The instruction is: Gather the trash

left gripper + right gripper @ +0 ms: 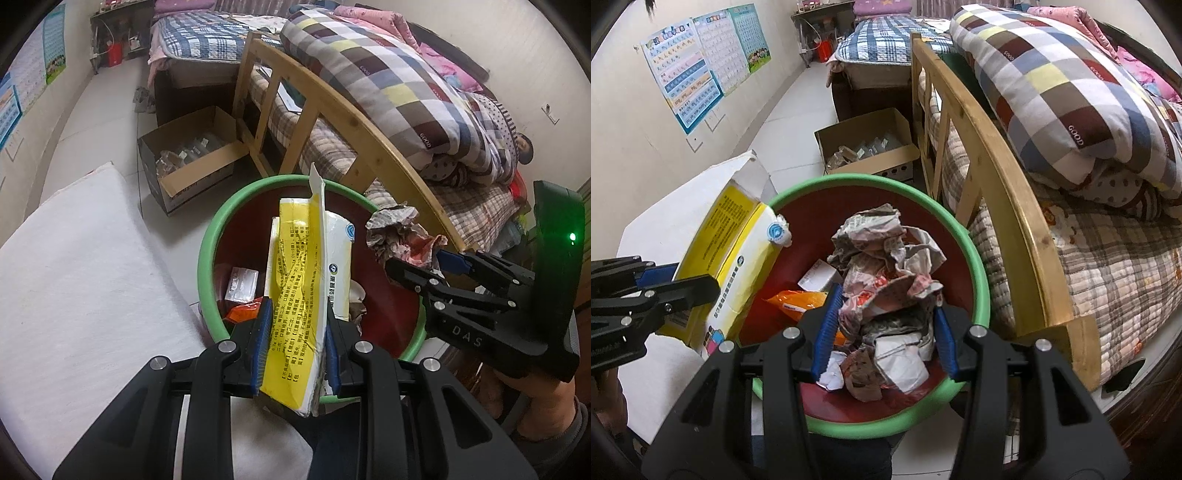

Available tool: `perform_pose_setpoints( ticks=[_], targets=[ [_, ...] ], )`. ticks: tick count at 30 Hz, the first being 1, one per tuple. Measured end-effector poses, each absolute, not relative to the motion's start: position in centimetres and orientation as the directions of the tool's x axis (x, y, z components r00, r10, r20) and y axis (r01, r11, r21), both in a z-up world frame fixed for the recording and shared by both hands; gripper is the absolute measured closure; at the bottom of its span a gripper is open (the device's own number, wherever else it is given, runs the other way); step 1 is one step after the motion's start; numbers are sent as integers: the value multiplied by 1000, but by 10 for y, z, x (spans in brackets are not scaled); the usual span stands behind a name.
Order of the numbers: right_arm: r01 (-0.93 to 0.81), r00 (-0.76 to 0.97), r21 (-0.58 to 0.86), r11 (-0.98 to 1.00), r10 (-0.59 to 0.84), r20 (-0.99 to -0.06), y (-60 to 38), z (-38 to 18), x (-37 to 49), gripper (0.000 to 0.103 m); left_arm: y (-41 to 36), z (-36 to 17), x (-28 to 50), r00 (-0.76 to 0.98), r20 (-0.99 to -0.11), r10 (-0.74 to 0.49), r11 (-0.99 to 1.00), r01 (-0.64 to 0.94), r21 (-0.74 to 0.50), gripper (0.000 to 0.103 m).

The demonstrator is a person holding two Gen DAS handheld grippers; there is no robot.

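A dark red bin with a green rim (207, 243) (979, 258) stands on the floor beside a wooden bed. My left gripper (295, 325) is shut on a flattened yellow and white carton (299, 280) (738, 236), held above the bin's near-left side. My right gripper (882, 306) (417, 266) is shut on a ball of crumpled printed paper (886, 258) (399, 232), held over the bin's opening. Inside the bin lie a small white box (242, 282) (816, 277) and an orange wrapper (242, 312) (794, 299).
A wooden bed frame (997, 177) with checked quilts runs along the right. An open cardboard box (188, 162) (868, 147) sits on the floor behind the bin. A white padded surface (74, 280) lies to the left. A person's leg (546, 410) shows at lower right.
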State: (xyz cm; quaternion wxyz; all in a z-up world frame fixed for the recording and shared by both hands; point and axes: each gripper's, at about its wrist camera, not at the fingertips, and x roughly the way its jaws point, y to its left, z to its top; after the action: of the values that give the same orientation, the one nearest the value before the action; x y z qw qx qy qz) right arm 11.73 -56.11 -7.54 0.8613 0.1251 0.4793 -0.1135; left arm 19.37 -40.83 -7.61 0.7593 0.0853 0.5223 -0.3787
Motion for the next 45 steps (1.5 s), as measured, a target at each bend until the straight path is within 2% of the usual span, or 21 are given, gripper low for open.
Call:
perform_pose_setpoints(
  ticks=[11,31,33,38,42,45],
  targets=[
    [293,504,99,951,-65,-861,-559,-87,120,58,-422,-92,195,169,-873,-458,703,670,-239,80],
    [239,462,71,968,-49,-885,-549,-99,138,55,-415,-105,203,145,-870,-472,713,643,-280,78],
    [239,460,69,968,-50,-887,-549,-100,140,50,-412,-104,204,144,-864,-482,714,636,-292,61],
    [231,460,63,971,-52,-886,-544,-97,141,30,-402,-99,205,154,-852,-500,718,624,-309,33],
    [226,470,53,973,-61,-880,-539,-89,140,23,-387,-89,205,185,-841,-508,736,601,-312,19],
    [222,481,51,974,-64,-874,-532,-81,139,16,-372,-81,204,211,-835,-508,751,584,-309,13]
  ],
)
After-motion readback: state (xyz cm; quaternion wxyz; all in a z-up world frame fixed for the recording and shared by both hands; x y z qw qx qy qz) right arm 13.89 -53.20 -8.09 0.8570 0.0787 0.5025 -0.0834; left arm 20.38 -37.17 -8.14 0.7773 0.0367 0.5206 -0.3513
